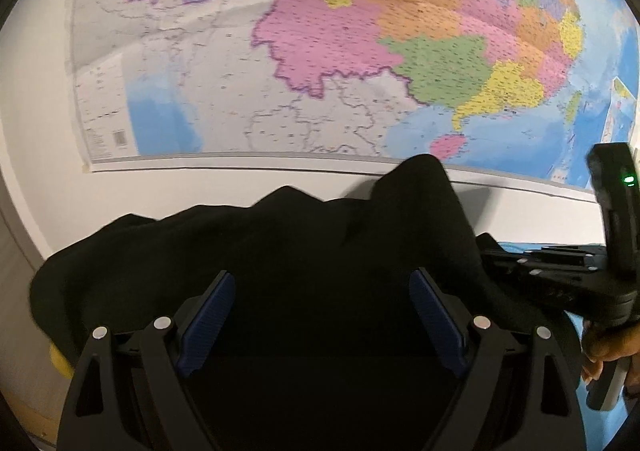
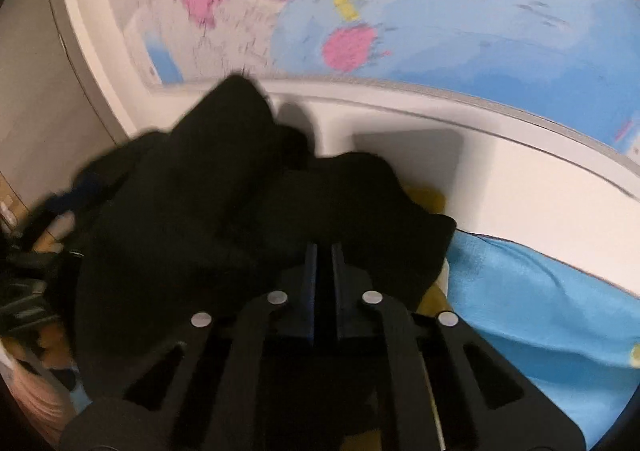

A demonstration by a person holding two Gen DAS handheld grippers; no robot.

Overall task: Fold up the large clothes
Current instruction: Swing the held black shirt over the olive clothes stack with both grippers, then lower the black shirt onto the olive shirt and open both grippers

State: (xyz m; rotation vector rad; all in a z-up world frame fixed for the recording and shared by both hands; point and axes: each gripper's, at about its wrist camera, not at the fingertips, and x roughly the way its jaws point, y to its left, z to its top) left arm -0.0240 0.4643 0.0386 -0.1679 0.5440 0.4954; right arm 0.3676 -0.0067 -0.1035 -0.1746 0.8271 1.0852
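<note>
A large black garment [image 1: 280, 243] is bunched up in front of both cameras, with a wall behind. My left gripper [image 1: 322, 287] is open, its blue pads [image 1: 210, 315] spread wide with the black cloth lying between and beyond them. My right gripper [image 2: 324, 255] is shut on a fold of the black garment [image 2: 224, 187], which rises in a lump ahead of it. The right gripper's body [image 1: 560, 275] shows at the right edge of the left wrist view, beside the cloth.
A coloured wall map [image 1: 320, 43] hangs on the white wall [image 1: 36, 111] straight ahead. Light blue fabric [image 2: 540, 299] lies to the right of the garment, with some yellow fabric [image 2: 430, 199] under it. The person's hand [image 1: 608, 351] holds the right gripper's handle.
</note>
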